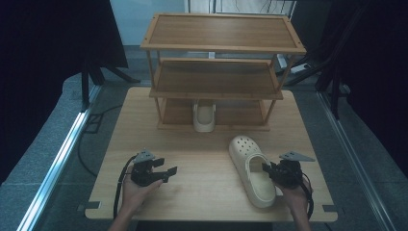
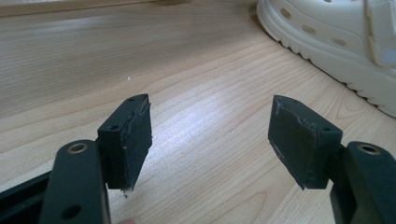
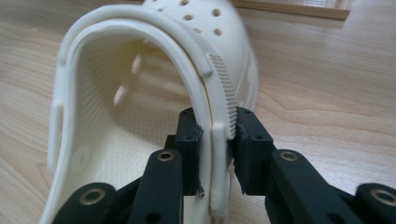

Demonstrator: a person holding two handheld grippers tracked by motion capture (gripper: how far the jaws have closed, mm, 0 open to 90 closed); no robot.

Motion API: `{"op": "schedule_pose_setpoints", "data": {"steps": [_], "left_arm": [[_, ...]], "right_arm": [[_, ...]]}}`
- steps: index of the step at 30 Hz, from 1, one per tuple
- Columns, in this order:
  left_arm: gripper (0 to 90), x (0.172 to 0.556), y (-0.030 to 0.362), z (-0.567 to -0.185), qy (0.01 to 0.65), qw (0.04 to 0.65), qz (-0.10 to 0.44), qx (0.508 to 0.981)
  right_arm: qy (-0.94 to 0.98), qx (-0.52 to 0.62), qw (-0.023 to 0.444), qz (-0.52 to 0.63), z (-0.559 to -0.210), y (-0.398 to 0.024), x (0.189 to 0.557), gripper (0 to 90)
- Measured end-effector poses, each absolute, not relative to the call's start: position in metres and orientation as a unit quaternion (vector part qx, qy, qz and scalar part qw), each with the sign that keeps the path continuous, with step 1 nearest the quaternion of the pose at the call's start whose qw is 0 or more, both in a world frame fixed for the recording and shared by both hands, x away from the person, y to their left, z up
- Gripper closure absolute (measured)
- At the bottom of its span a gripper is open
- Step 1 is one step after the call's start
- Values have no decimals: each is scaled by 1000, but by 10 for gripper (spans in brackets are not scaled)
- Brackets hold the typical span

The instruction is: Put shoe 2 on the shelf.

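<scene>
A cream clog [image 1: 250,168] lies on the wooden table [image 1: 192,149], toe toward the shelf rack. My right gripper [image 1: 267,169] is shut on its right side wall near the heel opening. In the right gripper view the two pads [image 3: 247,140] press the clog's rim and strap [image 3: 140,93] between them, right gripper [image 3: 215,137]. My left gripper [image 1: 166,168] rests low over the table at the front left, held in a hand, open with nothing between its jaws. In the left gripper view the left gripper [image 2: 210,135] faces bare wood, and the clog [image 2: 336,42] lies at the upper right.
A three-tier wooden shelf rack [image 1: 219,48] stands at the back of the table. A second cream clog [image 1: 204,117] sits on its bottom shelf, heel outward. Dark curtains and stand legs flank the table. Bare wood lies between the two grippers.
</scene>
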State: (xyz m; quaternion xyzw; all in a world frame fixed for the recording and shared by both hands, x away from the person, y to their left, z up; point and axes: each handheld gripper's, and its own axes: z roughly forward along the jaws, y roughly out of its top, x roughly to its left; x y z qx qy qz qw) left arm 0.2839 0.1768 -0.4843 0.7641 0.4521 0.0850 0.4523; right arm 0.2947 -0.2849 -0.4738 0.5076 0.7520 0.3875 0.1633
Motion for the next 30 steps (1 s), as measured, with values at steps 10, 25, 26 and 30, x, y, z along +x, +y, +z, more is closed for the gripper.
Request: {"op": "schedule_pose_setpoints", "data": {"steps": [10,25,26,30], "left_arm": [[305,284,176,-485,451,450,85,766],[306,284,176,-485,454,448,85,766],[307,284,176,-485,454,448,86,766],[307,284,176,-485,454,448,86,766]], "right_arm": [[744,513,168,394,-472,-285,294,753],[720,518,173,428,-466,-292,291,767],[719,518,172,430,-466,-292,291,768],[715,515,175,438,-464,-293,290,767]]}}
